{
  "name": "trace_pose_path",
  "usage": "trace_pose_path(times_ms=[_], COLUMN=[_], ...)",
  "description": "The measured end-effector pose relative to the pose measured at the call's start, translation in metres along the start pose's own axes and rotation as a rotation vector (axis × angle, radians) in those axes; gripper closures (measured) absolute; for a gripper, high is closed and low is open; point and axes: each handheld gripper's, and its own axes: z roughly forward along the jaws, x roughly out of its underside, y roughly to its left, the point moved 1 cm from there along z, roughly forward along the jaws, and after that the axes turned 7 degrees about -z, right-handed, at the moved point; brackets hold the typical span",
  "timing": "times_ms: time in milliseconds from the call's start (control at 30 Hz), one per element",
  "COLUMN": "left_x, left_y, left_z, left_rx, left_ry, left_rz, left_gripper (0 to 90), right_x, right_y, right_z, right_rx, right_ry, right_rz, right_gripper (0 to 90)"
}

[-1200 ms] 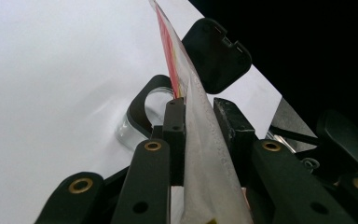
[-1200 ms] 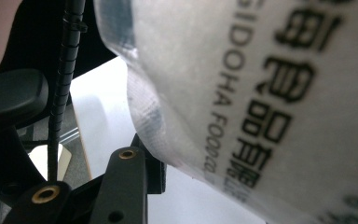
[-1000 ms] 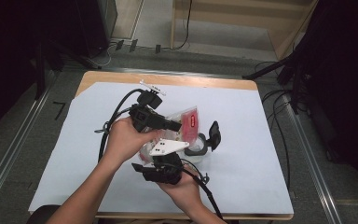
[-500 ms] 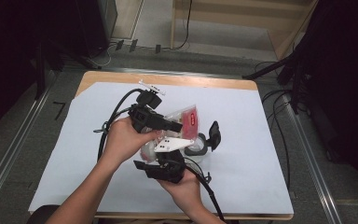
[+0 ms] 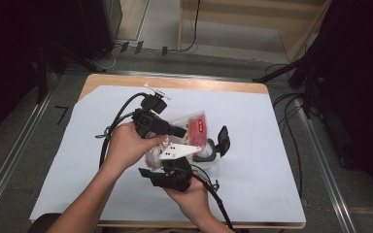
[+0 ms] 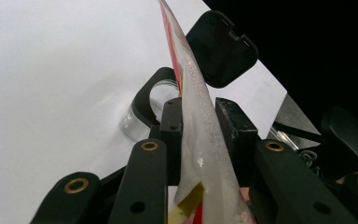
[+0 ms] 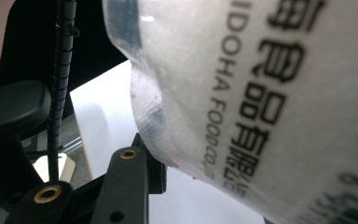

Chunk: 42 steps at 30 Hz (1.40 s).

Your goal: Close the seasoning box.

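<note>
Two-handed work on a clear plastic food pouch with a red label (image 5: 196,124), held in the air just above the white-covered surface (image 5: 281,165), close beside a clear round jar with an open black flip lid (image 5: 205,156). Clamped along one pouch edge by the left tongs (image 6: 198,119), jaws just closing in again. Pressed against the right tongs (image 5: 171,162) lower down, far jaw hidden: cannot tell whether pinched. Probably a renewed hold before tearing or tipping toward the jar.
</note>
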Motion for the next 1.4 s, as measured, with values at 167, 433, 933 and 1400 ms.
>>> trace_pose_path(times_ms=[167,433,933,1400], left_x=[-0.0008,-0.0026,-0.0047,-0.0047], left_y=[-0.0012,-0.0014,-0.0028,-0.0038], left_z=[-0.0009,0.0008,0.0009,-0.0005], left_rx=[-0.002,-0.006,-0.010,-0.015], left_ry=[-0.009,-0.028,-0.016,-0.032], left_rz=[0.010,0.012,0.024,0.028], left_gripper=[73.9,73.3,73.6,74.2], right_x=[-0.0015,-0.0032,-0.0039,-0.0059], right_y=[0.0004,-0.0007,-0.0007,0.0030], right_z=[0.0005,-0.0001,-0.0001,0.0005], right_rx=[0.001,-0.008,-0.001,0.011], right_ry=[0.008,0.007,0.008,0.016], right_rz=[-0.017,0.004,-0.006,-0.045], right_gripper=[63.6,63.9,63.8,63.8])
